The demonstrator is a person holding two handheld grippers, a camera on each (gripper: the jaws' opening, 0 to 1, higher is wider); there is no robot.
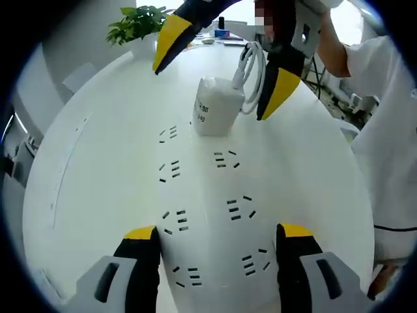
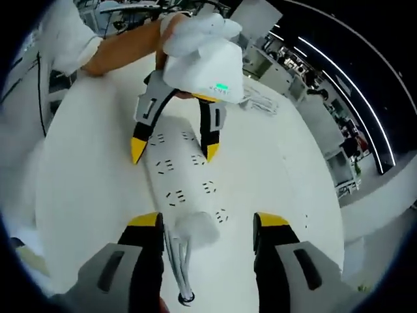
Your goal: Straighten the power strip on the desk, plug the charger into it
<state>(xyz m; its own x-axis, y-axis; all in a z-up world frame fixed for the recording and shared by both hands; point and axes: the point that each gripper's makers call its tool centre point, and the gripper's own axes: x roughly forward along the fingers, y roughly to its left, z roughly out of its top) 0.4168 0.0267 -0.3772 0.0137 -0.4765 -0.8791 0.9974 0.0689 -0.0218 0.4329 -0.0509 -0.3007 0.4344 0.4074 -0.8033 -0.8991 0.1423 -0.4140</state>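
White and hard, the power strip (image 1: 208, 215) lies flat on the round white desk (image 1: 98, 169). The charger (image 1: 215, 104) already sits on its far end, with a bendy white cable (image 1: 251, 68) looped behind. The charger looks light, smooth and slippery; hold its flat sides. The left gripper (image 1: 215, 242) has spread jaws on either side of the strip's near end. The right gripper (image 2: 205, 228) hangs over the charger, jaws spread, holding nothing. A green plant (image 1: 137, 26) stands far behind the strip.
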